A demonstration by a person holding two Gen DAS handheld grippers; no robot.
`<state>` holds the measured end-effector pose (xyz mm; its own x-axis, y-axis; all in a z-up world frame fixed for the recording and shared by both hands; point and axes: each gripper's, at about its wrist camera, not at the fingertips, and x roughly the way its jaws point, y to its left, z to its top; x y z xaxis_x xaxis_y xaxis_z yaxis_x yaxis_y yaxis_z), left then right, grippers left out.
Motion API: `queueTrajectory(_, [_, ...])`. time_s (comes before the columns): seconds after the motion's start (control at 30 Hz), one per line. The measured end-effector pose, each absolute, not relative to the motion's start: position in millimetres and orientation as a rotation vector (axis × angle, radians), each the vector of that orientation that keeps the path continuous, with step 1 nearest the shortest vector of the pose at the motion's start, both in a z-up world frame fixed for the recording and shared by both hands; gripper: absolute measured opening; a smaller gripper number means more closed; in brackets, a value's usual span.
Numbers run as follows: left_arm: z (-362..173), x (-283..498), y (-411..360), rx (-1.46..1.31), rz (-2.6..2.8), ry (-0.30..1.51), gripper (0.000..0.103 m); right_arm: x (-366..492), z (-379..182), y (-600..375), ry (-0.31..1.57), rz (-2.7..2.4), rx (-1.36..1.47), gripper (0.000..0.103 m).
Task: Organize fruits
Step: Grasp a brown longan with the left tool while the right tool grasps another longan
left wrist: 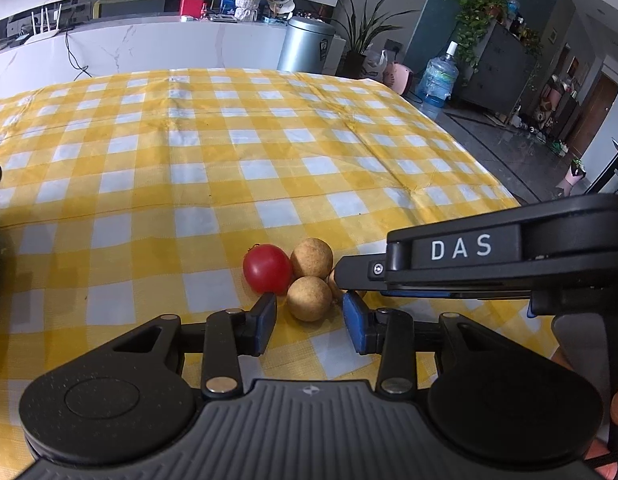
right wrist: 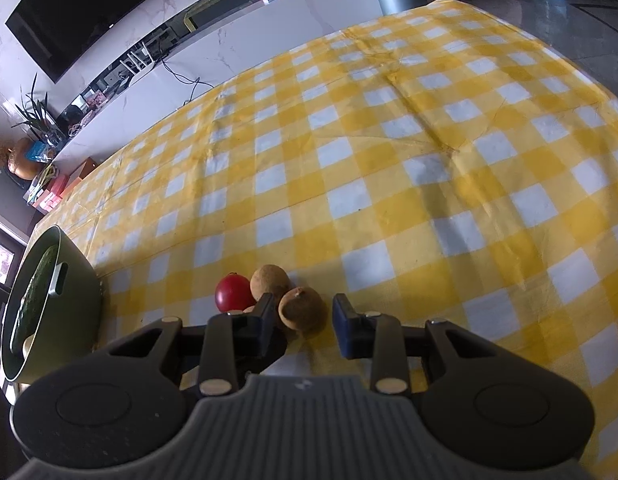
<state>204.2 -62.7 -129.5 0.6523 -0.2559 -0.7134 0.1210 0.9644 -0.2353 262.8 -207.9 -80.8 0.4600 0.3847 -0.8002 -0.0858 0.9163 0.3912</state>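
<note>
**Both grippers parked on the fruit pile, nothing picked yet**

So here's where I'm at. The little cluster sits low and centre in both views on the yellow checked tablecloth (left wrist: 269, 140): one cherry tomato (left wrist: 267, 268) and three tan round fruits that look like longans to me. In the left wrist view, the left gripper (left wrist: 310, 324) has its jaws spread wide with the near longan (left wrist: 309, 298) sitting right at the fingertips, not clamped. The back longan (left wrist: 311, 257) touches the tomato. The right gripper (left wrist: 343, 273) reaches in from the right edge of that frame.

In the right wrist view, the right gripper's jaws are spread too, and the right-hand longan (right wrist: 301, 311) sits between them close against the left finger, with a gap to the right one. So nothing gripped on either side.

The dark green bowl (right wrist: 75, 280) is at the lower left of that view; I'm guessing that's where they go.

Handling-wise: longans should be light, with a thin brittle shell, and they'll roll. I'd pinch across the widest part, gently. The tomato looks smooth and squishy, so go even softer there.
</note>
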Motion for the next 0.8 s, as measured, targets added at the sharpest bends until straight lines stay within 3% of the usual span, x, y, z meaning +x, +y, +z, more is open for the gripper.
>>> queueTrajectory(0.3, [-132,205,-71,-0.143,-0.220,0.824,0.044,268,-87,-207,1.081,0.296,0.330,0.022])
queueTrajectory(0.5, [-132,204,-73,-0.128,-0.216,0.825,0.031,267,-87,-207,1.082,0.295,0.332,0.020])
queueTrajectory(0.8, [-123,195,-71,-0.112,-0.219,0.830,0.031,263,-85,-208,1.084,0.299,0.330,0.020])
